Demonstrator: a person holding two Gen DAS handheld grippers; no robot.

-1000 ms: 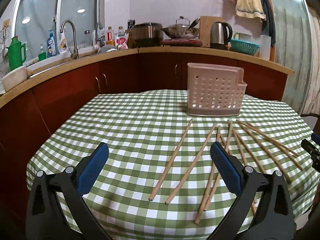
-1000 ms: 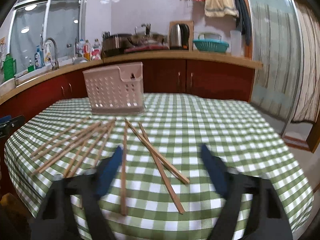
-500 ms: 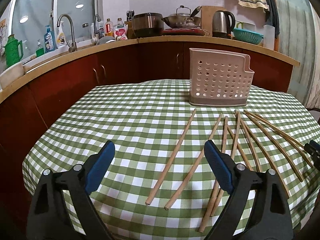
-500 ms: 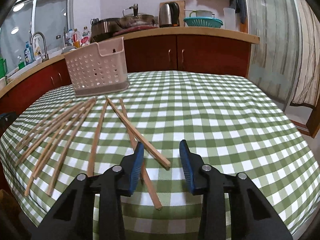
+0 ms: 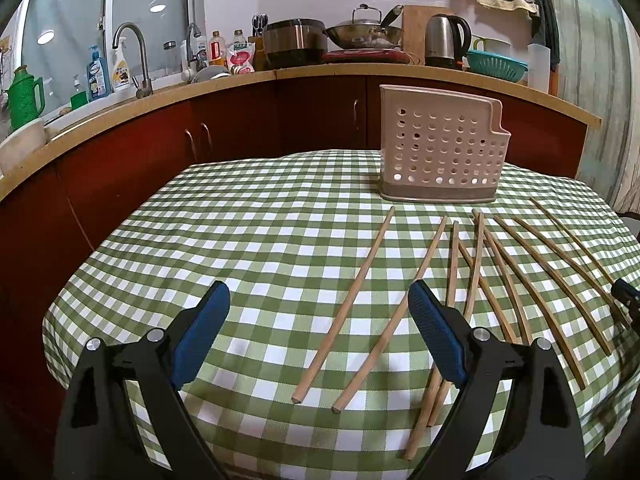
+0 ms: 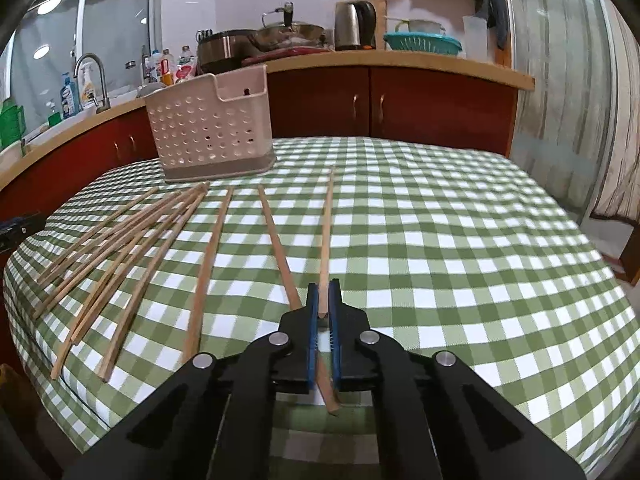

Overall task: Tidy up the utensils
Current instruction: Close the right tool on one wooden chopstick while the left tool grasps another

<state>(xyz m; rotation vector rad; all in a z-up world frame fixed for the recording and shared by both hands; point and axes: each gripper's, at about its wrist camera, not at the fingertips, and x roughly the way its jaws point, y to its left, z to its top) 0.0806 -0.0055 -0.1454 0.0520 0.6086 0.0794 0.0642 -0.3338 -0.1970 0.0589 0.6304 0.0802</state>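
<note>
Wooden chopstick [image 6: 325, 240] is clamped in the right gripper [image 6: 324, 300], near the rack [image 6: 208, 132]: pickup done. Next, lift and tip it into the rack; left gripper [image 5: 320, 336] hangs apart, empty.

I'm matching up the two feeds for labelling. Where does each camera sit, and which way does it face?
Left wrist: on the left gripper, open, facing across the checked table to the holder.
Right wrist: on the right gripper, shut on a chopstick, facing the same way.
Shared: holder, loose chopsticks, kettle.
</note>
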